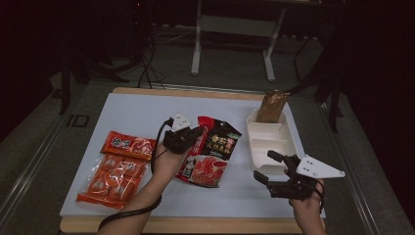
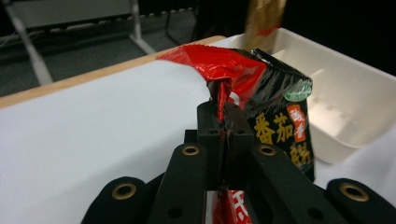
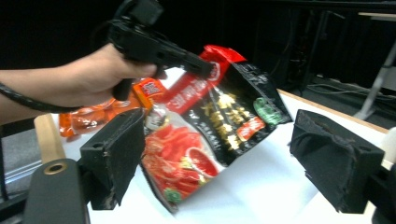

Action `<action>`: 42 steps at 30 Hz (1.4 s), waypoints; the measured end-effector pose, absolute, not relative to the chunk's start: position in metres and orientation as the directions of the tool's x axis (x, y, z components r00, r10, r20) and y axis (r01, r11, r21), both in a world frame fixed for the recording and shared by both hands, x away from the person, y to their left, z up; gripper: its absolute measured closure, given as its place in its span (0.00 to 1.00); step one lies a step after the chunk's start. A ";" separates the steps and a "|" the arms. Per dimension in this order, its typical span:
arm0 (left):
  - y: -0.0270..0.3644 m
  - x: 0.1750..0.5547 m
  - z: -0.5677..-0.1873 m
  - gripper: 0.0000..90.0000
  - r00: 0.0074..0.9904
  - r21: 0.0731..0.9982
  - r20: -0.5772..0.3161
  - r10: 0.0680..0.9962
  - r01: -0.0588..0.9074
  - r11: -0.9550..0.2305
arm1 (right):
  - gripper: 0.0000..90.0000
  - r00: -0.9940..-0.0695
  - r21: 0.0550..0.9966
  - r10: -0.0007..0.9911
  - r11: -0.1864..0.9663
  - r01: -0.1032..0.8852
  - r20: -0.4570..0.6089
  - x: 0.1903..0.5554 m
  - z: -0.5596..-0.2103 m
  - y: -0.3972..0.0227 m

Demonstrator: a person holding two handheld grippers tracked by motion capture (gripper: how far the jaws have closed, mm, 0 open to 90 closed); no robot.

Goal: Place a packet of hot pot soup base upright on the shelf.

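Though pinched at its red top edge by the left gripper (right gripper spread, idle, near right), mid-table red-and-black pouch: light, floppy, slippery film; best gripped along the seam.

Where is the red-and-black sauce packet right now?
In the high view the red-and-black sauce packet sits mid-table, pinched at its upper edge by the shut left claw, between the orange packets on its left and the white tray on its right.
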State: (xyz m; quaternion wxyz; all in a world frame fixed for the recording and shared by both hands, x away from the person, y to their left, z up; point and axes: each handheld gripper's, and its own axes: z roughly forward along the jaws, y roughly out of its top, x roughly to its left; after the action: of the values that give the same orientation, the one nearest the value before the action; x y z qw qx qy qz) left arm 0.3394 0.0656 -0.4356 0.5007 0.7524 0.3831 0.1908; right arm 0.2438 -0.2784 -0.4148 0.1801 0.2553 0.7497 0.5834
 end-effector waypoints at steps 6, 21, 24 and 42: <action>0.072 0.324 -0.424 0.99 0.672 0.928 -0.077 0.736 0.318 -0.194 | 0.16 -0.787 0.966 0.615 0.173 0.194 0.048 0.247 -0.414 -0.281; 0.078 0.296 -0.402 0.99 0.743 0.968 -0.174 0.647 0.251 -0.028 | 0.19 -0.771 0.951 0.631 0.179 0.251 0.085 0.260 -0.402 -0.263; 0.075 0.293 -0.401 0.99 0.759 0.970 -0.181 0.625 0.242 -0.012 | 0.25 -0.770 0.949 0.632 0.176 0.260 0.093 0.266 -0.399 -0.259; 0.070 0.298 -0.410 0.98 0.821 0.960 -0.263 0.507 0.274 0.054 | 0.83 -0.824 0.959 0.550 0.135 0.250 0.137 0.277 -0.383 -0.245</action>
State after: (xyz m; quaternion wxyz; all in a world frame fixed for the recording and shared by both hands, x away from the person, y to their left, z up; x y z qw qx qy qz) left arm 0.2975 0.0701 -0.4104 0.6672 0.6821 0.2862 0.0872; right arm 0.2772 -0.2455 -0.3830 0.1253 0.2692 0.7429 0.6000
